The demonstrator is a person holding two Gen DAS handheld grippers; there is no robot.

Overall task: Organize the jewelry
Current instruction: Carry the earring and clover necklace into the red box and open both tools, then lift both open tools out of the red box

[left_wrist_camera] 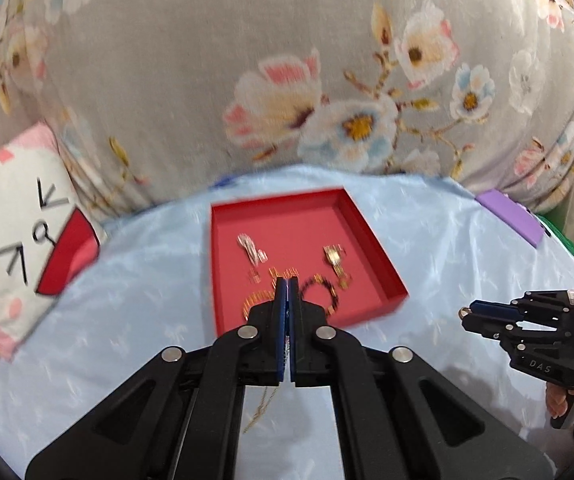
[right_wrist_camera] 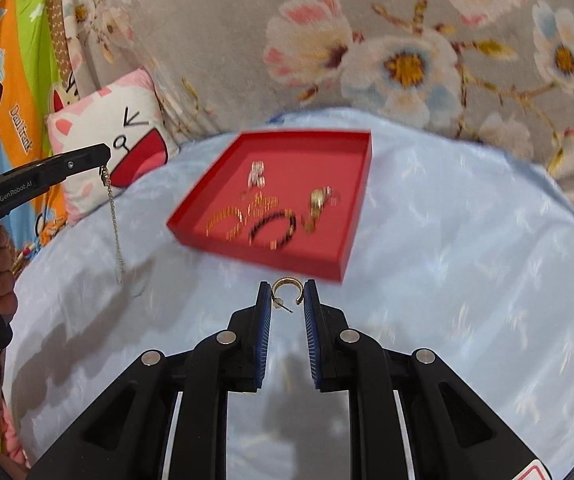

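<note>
Nearest, between the right gripper's [right_wrist_camera: 287, 294] narrowed pads, sits a gold hoop earring [right_wrist_camera: 285, 285], the red tray [right_wrist_camera: 353, 196] straight beyond it, while leftward the closed left gripper [right_wrist_camera: 105, 158] dangles a thin chain [right_wrist_camera: 115, 224].

"GenRobot.AI" on left gripper [right_wrist_camera: 105, 160]; "DAS" on right gripper [left_wrist_camera: 467, 314]

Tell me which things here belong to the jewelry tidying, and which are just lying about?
In the job:
red tray
chain in left gripper
hoop earring in right gripper
black bracelet

Lying about:
cartoon pillow
purple box
floral sheet
</note>
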